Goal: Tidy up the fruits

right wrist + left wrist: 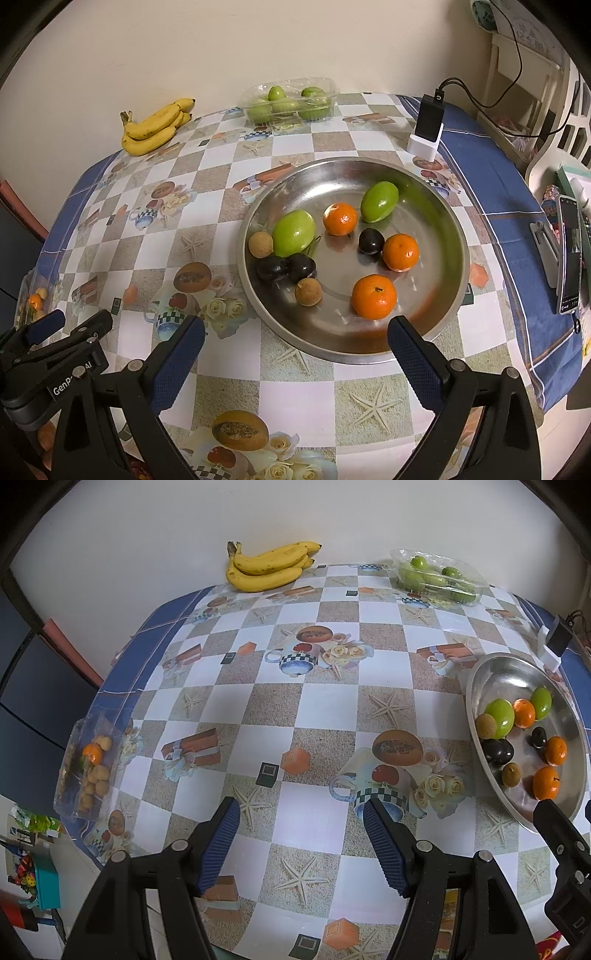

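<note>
Left gripper (301,814): jaws apart with nothing between them, hanging over a bare stretch of the checked tablecloth (306,716), likely waiting its turn
Right gripper (295,334): jaws wide and empty, poised at the near rim of the steel dish (454,236), which suggests it is the one working the dish
Dish contents: three oranges (373,296), two green fruits (294,232), three dark plums (371,241) and two small brown fruits (308,291), all mixed and loose, so the dish reads as the pile to be sorted or the place they are gathered; I cannot tell which
Green fruit tray (290,100): clear plastic punnet at the far edge by the wall, holding more green fruits, a likely home for that kind
Left tray (86,771): clear box at the left table edge with brown fruits and one orange
Bananas (271,565): bunch lying against the wall, well apart from both grippers
Charger block (428,123): stands just beyond the dish, cable trailing off, worth avoiding
</note>
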Tool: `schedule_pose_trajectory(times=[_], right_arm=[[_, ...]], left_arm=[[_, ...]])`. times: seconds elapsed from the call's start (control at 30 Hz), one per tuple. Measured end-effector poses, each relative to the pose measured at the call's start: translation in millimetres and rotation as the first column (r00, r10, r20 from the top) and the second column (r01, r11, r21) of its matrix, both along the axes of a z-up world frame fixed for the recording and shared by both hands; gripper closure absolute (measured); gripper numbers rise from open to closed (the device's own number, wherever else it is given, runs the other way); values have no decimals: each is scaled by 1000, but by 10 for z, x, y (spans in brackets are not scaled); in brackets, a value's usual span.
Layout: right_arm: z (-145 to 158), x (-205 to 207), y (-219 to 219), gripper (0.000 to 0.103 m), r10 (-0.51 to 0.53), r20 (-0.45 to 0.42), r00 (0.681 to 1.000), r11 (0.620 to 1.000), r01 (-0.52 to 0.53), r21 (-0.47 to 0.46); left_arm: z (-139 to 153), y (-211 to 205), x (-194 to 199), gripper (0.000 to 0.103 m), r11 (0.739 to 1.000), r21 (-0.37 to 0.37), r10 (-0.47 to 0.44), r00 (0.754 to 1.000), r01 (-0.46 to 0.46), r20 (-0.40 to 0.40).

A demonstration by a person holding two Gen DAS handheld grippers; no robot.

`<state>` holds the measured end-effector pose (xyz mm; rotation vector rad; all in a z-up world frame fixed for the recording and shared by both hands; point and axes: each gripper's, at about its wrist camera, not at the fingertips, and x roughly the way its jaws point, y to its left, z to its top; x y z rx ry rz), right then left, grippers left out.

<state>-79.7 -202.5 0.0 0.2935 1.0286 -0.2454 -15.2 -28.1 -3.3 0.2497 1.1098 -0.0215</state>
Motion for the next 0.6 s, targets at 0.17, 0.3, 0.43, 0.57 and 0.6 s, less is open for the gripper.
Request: schedule_pose_trajectory(times=[0.17, 0.3, 0.43, 0.57, 0.6], right_arm=[[2, 1, 4, 4, 0, 0, 1000, 1000, 0, 0], [2, 0, 9, 4, -1, 0, 1000, 1000, 1, 0], [1, 0, 12, 4, 0, 0, 1000, 1000, 0, 0], [-1, 2, 16, 4, -2, -1, 1000, 1000, 2, 0], [-1, 3, 17, 4, -2, 0, 1000, 1000, 2, 0]], left_arm=[[-4, 4, -2, 30, 1000, 0, 2, 1000, -2, 0], [-9, 11, 2, 30, 1000, 1, 4, 1000, -4, -1], [-15, 18, 5, 30, 1000, 1, 7, 1000, -7, -3], [-22, 21, 3, 30, 1000, 2, 11, 1000, -11, -5], [-22, 21, 4, 30, 1000, 2, 10, 1000, -10, -5]])
